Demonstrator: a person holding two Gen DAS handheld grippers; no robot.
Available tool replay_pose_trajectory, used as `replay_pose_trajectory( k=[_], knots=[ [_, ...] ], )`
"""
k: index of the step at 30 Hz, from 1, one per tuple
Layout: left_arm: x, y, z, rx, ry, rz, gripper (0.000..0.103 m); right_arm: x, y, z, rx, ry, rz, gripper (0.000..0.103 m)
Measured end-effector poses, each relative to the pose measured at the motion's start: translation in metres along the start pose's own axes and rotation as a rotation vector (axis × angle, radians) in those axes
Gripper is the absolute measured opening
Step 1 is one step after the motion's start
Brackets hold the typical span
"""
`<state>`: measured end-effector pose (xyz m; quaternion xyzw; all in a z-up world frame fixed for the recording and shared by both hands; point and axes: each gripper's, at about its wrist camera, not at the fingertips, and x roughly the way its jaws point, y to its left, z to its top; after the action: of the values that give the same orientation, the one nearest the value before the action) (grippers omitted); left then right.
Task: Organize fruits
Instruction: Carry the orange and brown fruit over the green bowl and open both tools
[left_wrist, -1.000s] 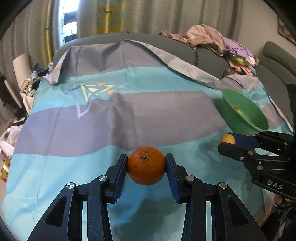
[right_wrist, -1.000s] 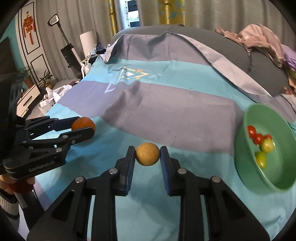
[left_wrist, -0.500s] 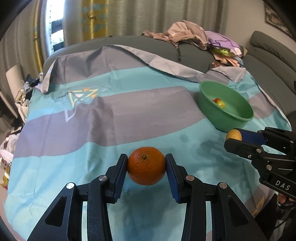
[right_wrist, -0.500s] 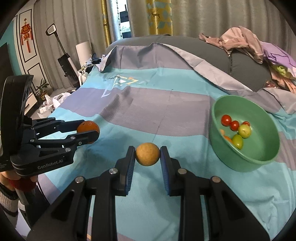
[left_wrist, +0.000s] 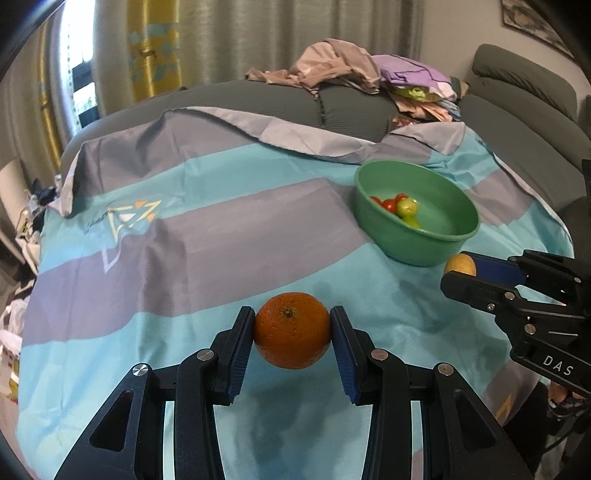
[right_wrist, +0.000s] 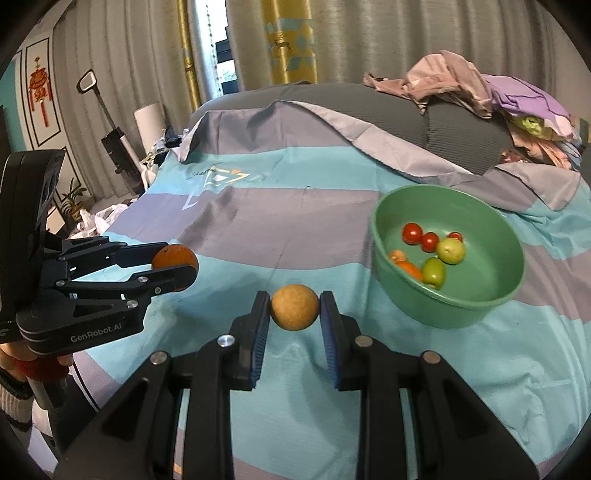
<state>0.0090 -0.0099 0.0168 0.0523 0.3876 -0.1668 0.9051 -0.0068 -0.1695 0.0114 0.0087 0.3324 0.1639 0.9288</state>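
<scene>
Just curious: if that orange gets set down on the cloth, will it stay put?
Probably not: the orange is round and may roll on the sloping cloth. It looks firm, undented between the left gripper pads.

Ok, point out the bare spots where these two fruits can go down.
Open cloth: the wide grey and teal stripes between the triangle logo and the green bowl. Inside the bowl, its right half is bare; the small fruits crowd its left. The clothes pile crowds the back.

Striped cloth (left_wrist: 184, 258) over sofa; clothes pile (right_wrist: 480, 92); curtains (left_wrist: 258, 33).
</scene>
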Motion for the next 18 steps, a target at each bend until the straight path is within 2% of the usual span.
replay_pose_trajectory(
  k=[18],
  knots=[
    [0.019, -0.060, 0.036, 0.120, -0.019, -0.056, 0.042, -0.014, -0.052, -0.007, 0.107, -0.048, -0.051, 0.028]
  ],
)
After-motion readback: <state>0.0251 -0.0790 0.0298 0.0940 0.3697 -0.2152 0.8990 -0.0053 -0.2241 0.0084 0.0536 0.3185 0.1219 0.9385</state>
